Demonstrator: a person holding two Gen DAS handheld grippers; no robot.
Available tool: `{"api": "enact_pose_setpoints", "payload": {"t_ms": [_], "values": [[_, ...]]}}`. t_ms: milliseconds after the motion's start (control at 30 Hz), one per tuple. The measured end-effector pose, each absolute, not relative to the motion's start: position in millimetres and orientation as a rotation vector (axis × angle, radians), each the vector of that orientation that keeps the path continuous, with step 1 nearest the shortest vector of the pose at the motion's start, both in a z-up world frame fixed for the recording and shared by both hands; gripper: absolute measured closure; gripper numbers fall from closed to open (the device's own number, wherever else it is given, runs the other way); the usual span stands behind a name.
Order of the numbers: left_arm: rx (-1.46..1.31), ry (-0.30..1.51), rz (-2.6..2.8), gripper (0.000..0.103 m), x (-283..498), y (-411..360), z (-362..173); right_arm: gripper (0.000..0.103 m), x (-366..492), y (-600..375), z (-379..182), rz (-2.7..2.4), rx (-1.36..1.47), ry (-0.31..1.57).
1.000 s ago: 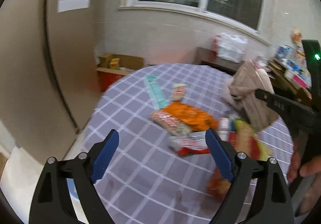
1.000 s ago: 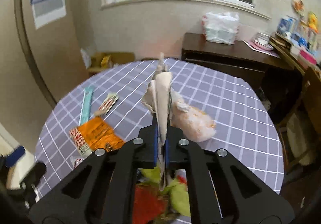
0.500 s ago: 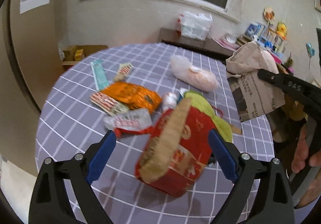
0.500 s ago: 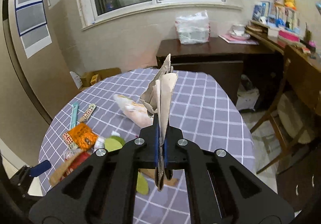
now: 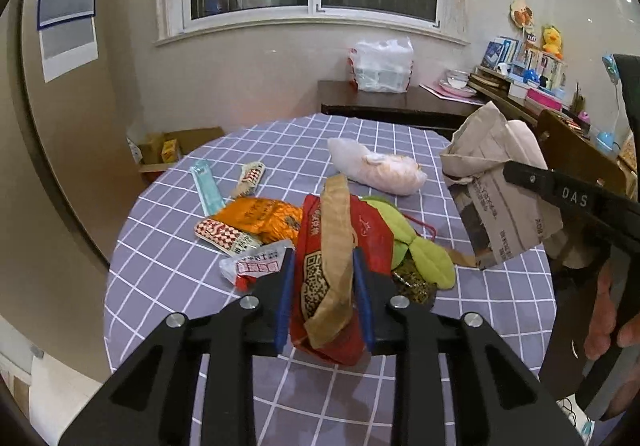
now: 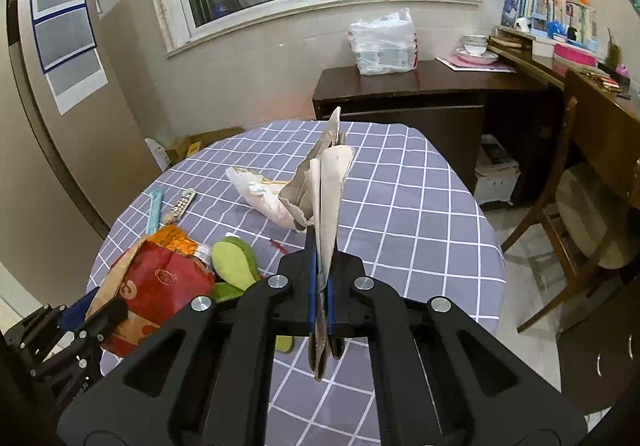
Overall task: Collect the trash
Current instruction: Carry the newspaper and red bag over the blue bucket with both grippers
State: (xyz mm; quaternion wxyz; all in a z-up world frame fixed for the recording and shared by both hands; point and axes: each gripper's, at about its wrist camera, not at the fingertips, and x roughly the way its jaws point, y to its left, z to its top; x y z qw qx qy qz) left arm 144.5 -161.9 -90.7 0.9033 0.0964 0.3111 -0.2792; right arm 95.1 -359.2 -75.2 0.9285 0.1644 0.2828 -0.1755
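Observation:
My left gripper (image 5: pixel 323 288) is shut on a red paper bag (image 5: pixel 340 246) with a tan side fold, at the near edge of the round checked table (image 5: pixel 168 266); the bag also shows in the right wrist view (image 6: pixel 156 294). My right gripper (image 6: pixel 320 286) is shut on a folded brown paper and newspaper bundle (image 6: pixel 324 198), held above the table; it also shows in the left wrist view (image 5: pixel 496 198). Loose trash lies on the table: an orange packet (image 5: pixel 260 218), a white-and-red wrapper (image 5: pixel 256 266), a green piece (image 5: pixel 416 246) and a pale plastic bag (image 5: pixel 380 166).
A teal strip (image 5: pixel 206 186) and a patterned wrapper (image 5: pixel 250 180) lie at the table's far left. A dark sideboard (image 6: pixel 400 94) with a white plastic bag (image 6: pixel 384 42) stands behind. A wooden chair (image 6: pixel 580 198) is at the right. Cardboard boxes (image 5: pixel 168 150) sit on the floor.
My left gripper swung right over the table and closed on the red paper bag. My right gripper kept its hold on the paper bundle and drew back toward the table's right side.

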Motion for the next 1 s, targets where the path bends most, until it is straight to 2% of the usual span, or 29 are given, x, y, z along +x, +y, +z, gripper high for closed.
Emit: {"api": "enact_pose_setpoints", "payload": {"t_ms": [500, 1000], "values": [[0.195, 0.526, -0.428, 0.077, 142, -124, -49, 0.099, 108, -322, -47, -0.247, 0.302, 0.527], [0.13, 0.498, -0.163, 0.077, 165, -29, -22, 0.099, 162, -225, -25, 0.002, 0.227, 0.524]]}}
